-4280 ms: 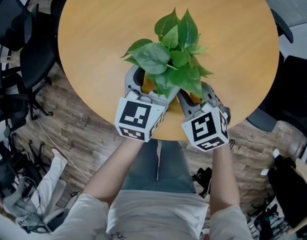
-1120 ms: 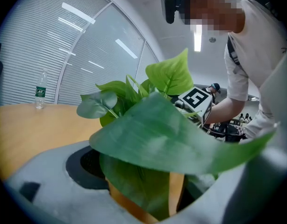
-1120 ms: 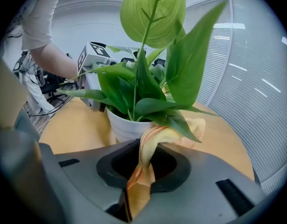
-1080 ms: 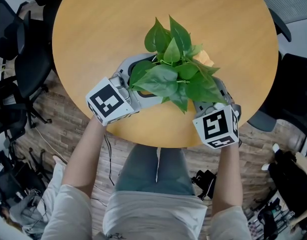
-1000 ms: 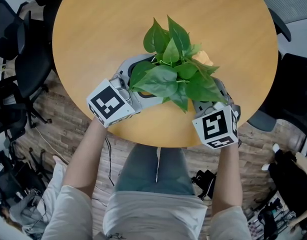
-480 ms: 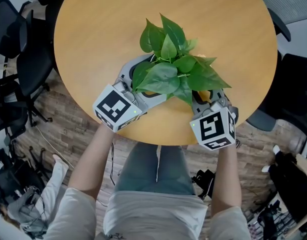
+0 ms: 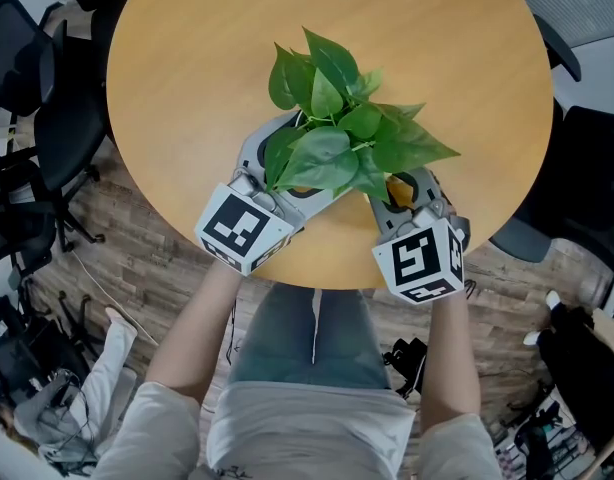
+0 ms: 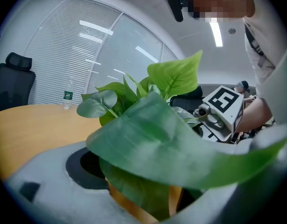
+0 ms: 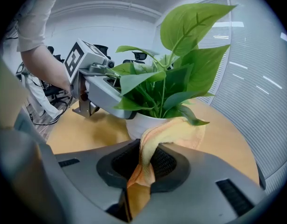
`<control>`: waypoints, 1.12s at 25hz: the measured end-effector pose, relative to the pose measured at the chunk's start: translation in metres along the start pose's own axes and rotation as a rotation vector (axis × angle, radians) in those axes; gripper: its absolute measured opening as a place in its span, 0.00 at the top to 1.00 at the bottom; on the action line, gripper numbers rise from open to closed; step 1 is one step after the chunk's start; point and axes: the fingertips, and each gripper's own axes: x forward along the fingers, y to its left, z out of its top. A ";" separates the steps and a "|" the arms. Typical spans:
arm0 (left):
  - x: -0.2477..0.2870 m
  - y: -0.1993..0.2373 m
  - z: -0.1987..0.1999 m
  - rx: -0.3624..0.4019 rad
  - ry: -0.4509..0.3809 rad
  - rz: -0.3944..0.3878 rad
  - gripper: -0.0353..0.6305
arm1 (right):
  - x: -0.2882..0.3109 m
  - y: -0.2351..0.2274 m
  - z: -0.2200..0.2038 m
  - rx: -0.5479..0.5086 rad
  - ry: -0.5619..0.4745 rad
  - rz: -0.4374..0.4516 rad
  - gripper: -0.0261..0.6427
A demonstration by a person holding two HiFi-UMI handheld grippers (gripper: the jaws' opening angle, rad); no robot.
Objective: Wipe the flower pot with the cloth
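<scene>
**Cloth met flower pot [image 9: 142, 123] at the table [image 7: 207, 58] edge, one gripper on each side**

The pot stood upright near the table's front edge, under its leaves [image 7: 332, 118], directly ahead of the right gripper [image 9: 143, 164]. That gripper's jaws were closed tight on a yellow cloth [image 9: 178, 130], whose free end folded fwd and lay against the pot's white wall just below the rim. The left gripper [image 8: 148, 185] came in from the opposite side, jaws spread wide w/ the pot between them, apparently clamped on it, though a big leaf hid most of the contact. The pot's axis was vertical, so the wipe likely had to run round the wall. The right gripper, the one carrying the cloth, was best placed to make that stroke while the left steadied or turned the pot.
</scene>
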 end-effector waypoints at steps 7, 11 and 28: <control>0.001 0.006 0.002 -0.016 -0.002 0.079 0.26 | 0.002 0.008 0.004 -0.005 -0.006 0.023 0.88; -0.001 0.007 0.002 -0.030 -0.013 0.119 0.27 | 0.003 0.017 0.007 -0.011 -0.010 0.037 0.88; 0.004 0.008 0.001 -0.047 -0.010 0.205 0.26 | 0.005 0.022 0.006 -0.006 -0.022 0.083 0.88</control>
